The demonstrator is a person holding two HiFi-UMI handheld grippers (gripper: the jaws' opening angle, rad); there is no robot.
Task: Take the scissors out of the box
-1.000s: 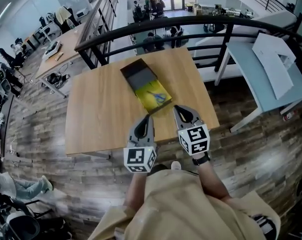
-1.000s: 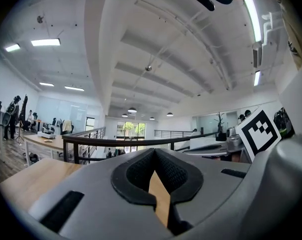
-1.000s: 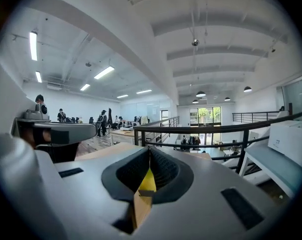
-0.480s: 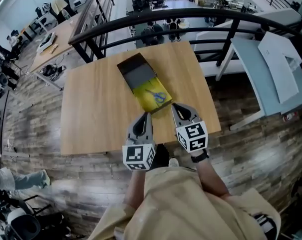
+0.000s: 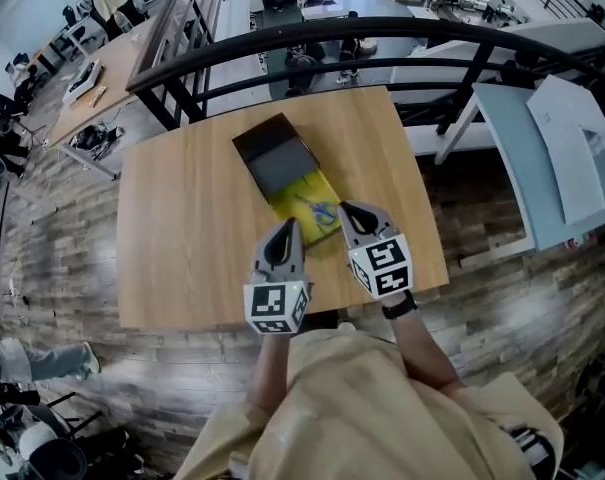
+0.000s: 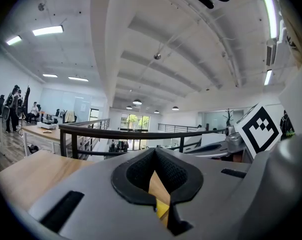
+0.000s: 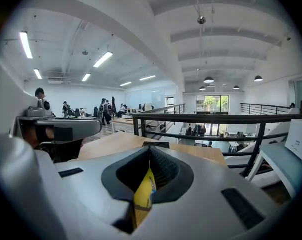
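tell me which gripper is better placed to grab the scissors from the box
Right, likely: the right gripper sits just beside the scissors in the yellow box, while the left gripper is farther back at the box's near corner. Both grippers are shut.

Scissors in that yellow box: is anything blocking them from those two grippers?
Nothing visible. The scissors lie uncovered in the open yellow half of the box; its black cover sits only over the far half. The left gripper and right gripper, both shut, hover just short of them.
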